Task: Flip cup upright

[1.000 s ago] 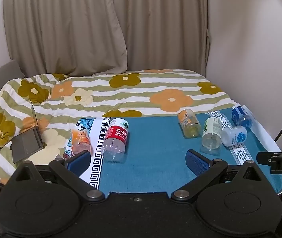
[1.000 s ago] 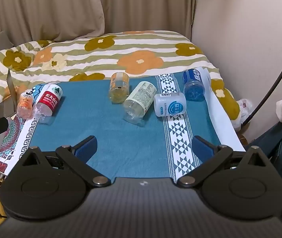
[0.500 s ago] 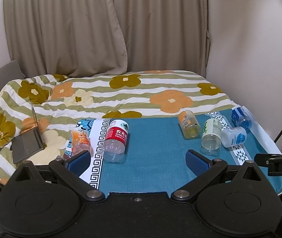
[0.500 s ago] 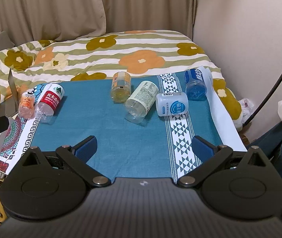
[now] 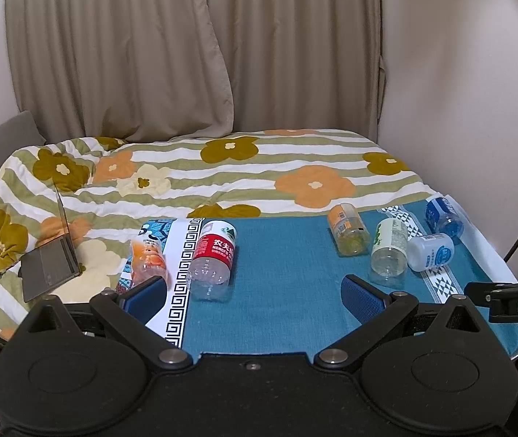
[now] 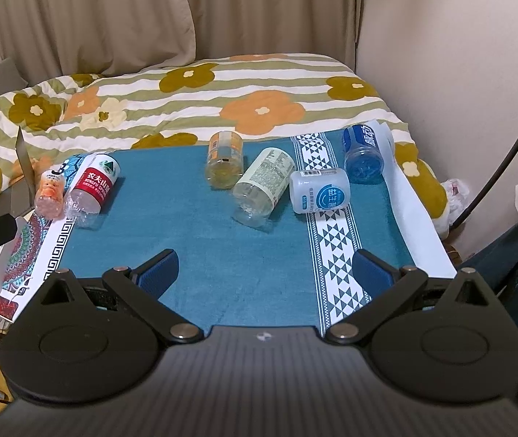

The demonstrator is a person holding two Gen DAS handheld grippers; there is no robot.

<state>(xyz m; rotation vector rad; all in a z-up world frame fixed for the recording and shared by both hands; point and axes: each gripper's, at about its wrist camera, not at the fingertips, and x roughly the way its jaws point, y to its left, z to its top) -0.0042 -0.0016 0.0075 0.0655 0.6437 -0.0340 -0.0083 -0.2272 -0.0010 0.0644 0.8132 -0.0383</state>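
Fingers of my left gripper [image 5: 253,293] stood spread wide with nothing between them, low in the frame over the teal cloth [image 5: 281,284]; my right gripper [image 6: 264,271] was likewise splayed and empty at the bottom of its view. Just above the left gripper's left pad lay the orange-labelled cup [image 5: 146,258] on its side, touching or nearly touching the red-labelled cup [image 5: 213,258], also tipped over, left of centre. In the right wrist view, the other four sprawled in the middle and upper right: a yellow-labelled cup [image 6: 224,164], a cream-labelled cup [image 6: 262,185] beside it, a white cup [image 6: 319,190] on the patterned stripe, and a blue cup [image 6: 363,154] farthest right. All six lay flat. Behind them a flowered quilt [image 6: 222,98] filled mid-frame, with a laptop [image 5: 53,262] at the left wrist view's left edge.
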